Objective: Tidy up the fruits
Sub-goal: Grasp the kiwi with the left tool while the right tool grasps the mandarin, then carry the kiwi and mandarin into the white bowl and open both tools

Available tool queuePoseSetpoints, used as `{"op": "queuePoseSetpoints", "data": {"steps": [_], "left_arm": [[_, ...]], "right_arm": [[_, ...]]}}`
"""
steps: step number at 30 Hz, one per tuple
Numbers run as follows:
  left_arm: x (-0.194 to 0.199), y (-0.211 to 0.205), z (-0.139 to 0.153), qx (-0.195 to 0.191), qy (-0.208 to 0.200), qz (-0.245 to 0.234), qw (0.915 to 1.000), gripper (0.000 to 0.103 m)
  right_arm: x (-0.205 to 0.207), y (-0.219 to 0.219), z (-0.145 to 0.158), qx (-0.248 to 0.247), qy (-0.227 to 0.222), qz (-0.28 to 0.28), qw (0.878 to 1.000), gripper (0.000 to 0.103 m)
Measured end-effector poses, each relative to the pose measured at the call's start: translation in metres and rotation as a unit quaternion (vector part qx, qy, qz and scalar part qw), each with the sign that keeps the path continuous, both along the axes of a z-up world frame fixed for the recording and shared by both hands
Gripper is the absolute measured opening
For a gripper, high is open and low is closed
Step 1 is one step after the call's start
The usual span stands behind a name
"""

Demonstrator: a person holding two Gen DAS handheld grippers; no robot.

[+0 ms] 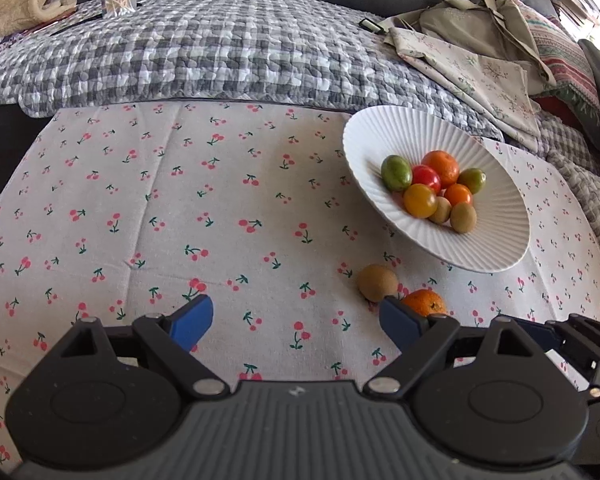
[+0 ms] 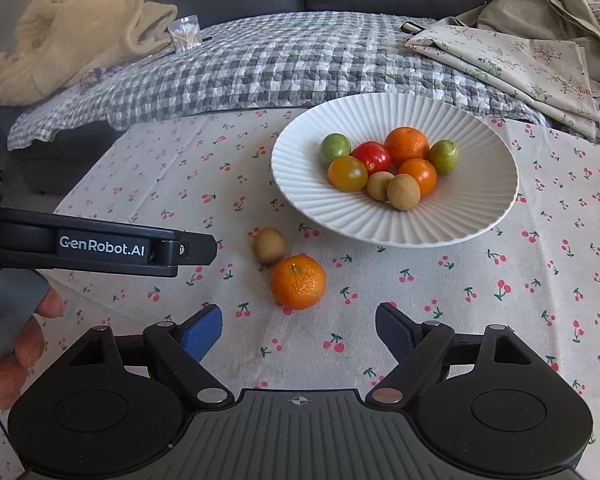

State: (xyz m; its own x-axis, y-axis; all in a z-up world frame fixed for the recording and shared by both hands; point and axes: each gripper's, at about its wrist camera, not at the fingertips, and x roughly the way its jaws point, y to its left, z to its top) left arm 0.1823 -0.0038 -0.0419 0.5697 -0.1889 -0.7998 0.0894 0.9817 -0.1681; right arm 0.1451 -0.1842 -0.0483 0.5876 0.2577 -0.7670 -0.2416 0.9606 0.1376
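Sitting loose on the cherry-print cloth [image 2: 480, 280], lower centre of the right wrist view, are the last two fruits: a mandarin [image 2: 298, 282] and a small kiwi [image 2: 269, 245] just above-left of it, touching or nearly so. Everything else is already piled in the white ribbed bowl [image 2: 460, 216], upper centre-right. Right gripper [image 2: 299, 330] has its jaws spread wide, nothing between them, mandarin just ahead of the gap. Left gripper [image 1: 296, 320] likewise wide apart and empty, with the same two fruits beside its right finger. Judging by looks, the mandarin is light, roundish, slightly soft with a dimpled peel, so fair friction; it will likely roll if nudged, and over-squeezing could bruise it. Best taken across its widest middle, stem up. Kiwi looks firmer, fuzzy, egg-shaped; pinch its short axis.
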Motion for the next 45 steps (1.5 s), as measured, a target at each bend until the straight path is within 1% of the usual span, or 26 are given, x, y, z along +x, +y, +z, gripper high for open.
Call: {"op": "queuePoseSetpoints", "data": {"steps": [2, 4, 5, 8, 9, 11, 12, 13, 16, 18, 21, 23, 25, 27, 29, 30, 32, 33, 34, 35, 36, 37, 39, 40, 42, 45], "left_arm": [[0.001, 0.000, -0.001, 0.007, -0.004, -0.001, 1.0000, 0.090], [0.002, 0.000, -0.001, 0.010, -0.005, 0.000, 0.9999, 0.090], [0.003, 0.001, -0.002, 0.009, -0.004, 0.000, 1.0000, 0.090], [0.007, 0.002, -0.003, 0.006, -0.002, 0.002, 1.0000, 0.090], [0.008, 0.002, -0.003, 0.006, -0.003, 0.003, 1.0000, 0.090], [0.009, 0.002, -0.004, 0.007, -0.006, 0.001, 1.0000, 0.090], [0.010, 0.002, -0.004, 0.008, -0.006, 0.000, 0.9999, 0.090], [0.010, 0.001, -0.004, 0.009, -0.007, 0.000, 0.9999, 0.090], [0.011, -0.002, -0.005, 0.016, -0.013, -0.007, 0.9998, 0.090], [0.011, -0.006, -0.006, 0.019, -0.022, -0.017, 0.9994, 0.090], [0.010, -0.016, -0.005, 0.023, -0.039, -0.044, 0.9980, 0.090], [0.009, -0.027, -0.007, 0.035, -0.050, -0.067, 0.9958, 0.089], [0.008, -0.036, -0.010, 0.045, -0.061, -0.083, 0.9937, 0.088], [0.010, -0.046, -0.014, 0.052, -0.063, -0.095, 0.9922, 0.087], [0.010, -0.054, -0.019, 0.059, -0.068, -0.109, 0.9900, 0.083], [0.010, -0.058, -0.021, 0.065, -0.069, -0.116, 0.9888, 0.081], [0.012, -0.067, -0.026, 0.081, -0.073, -0.128, 0.9858, 0.072], [0.012, -0.070, -0.029, 0.090, -0.073, -0.133, 0.9843, 0.062], [0.013, -0.074, -0.032, 0.098, -0.072, -0.139, 0.9828, 0.055], [0.012, -0.075, -0.033, 0.096, -0.080, -0.142, 0.9820, 0.054], [0.012, -0.076, -0.032, 0.097, -0.083, -0.146, 0.9810, 0.046], [0.012, -0.077, -0.032, 0.094, -0.083, -0.153, 0.9802, 0.035], [0.012, -0.078, -0.031, 0.087, -0.082, -0.158, 0.9801, 0.028], [0.011, -0.078, -0.031, 0.087, -0.082, -0.160, 0.9798, 0.026], [0.010, -0.078, -0.031, 0.089, -0.085, -0.163, 0.9789, 0.026], [0.011, -0.075, -0.030, 0.078, -0.079, -0.159, 0.9810, 0.026]], "right_arm": [[0.004, 0.005, -0.006, -0.008, -0.005, 0.004, 1.000, 0.081], [0.009, 0.010, -0.011, -0.016, -0.007, 0.006, 1.000, 0.074], [0.011, 0.012, -0.012, -0.019, -0.008, 0.005, 1.000, 0.072], [0.018, 0.013, -0.016, -0.009, -0.016, -0.003, 1.000, 0.065], [0.020, 0.014, -0.017, -0.009, -0.016, -0.003, 1.000, 0.060], [0.024, 0.018, -0.021, -0.015, -0.014, 0.006, 1.000, 0.048], [0.025, 0.020, -0.022, -0.025, -0.015, 0.007, 1.000, 0.037], [0.026, 0.020, -0.022, -0.029, -0.014, 0.008, 0.999, 0.033], [0.029, 0.013, -0.016, -0.014, 0.002, 0.001, 1.000, 0.033], [0.028, 0.008, -0.011, -0.021, 0.009, 0.001, 1.000, 0.033], [0.025, -0.007, -0.005, -0.020, 0.027, -0.015, 0.999, 0.033], [0.022, -0.017, -0.001, -0.021, 0.033, -0.027, 0.999, 0.033], [0.020, -0.025, 0.000, -0.028, 0.036, -0.034, 0.998, 0.033], [0.020, -0.030, -0.002, -0.037, 0.041, -0.042, 0.998, 0.033], [0.019, -0.034, -0.003, -0.043, 0.047, -0.047, 0.997, 0.033], [0.019, -0.034, -0.003, -0.048, 0.048, -0.047, 0.997, 0.033], [0.018, -0.035, -0.003, -0.058, 0.046, -0.046, 0.996, 0.033], [0.018, -0.034, -0.003, -0.061, 0.045, -0.043, 0.996, 0.033], [0.018, -0.033, -0.004, -0.062, 0.045, -0.040, 0.996, 0.033], [0.018, -0.031, -0.004, -0.061, 0.047, -0.037, 0.996, 0.033], [0.018, -0.031, -0.005, -0.062, 0.048, -0.036, 0.996, 0.033], [0.019, -0.029, -0.006, -0.064, 0.048, -0.034, 0.996, 0.033], [0.021, -0.028, -0.006, -0.063, 0.049, -0.034, 0.996, 0.033], [0.021, -0.028, -0.006, -0.060, 0.049, -0.034, 0.996, 0.033], [0.022, -0.028, -0.004, -0.059, 0.048, -0.033, 0.997, 0.033], [0.022, -0.029, -0.003, -0.057, 0.047, -0.031, 0.997, 0.033]]}}
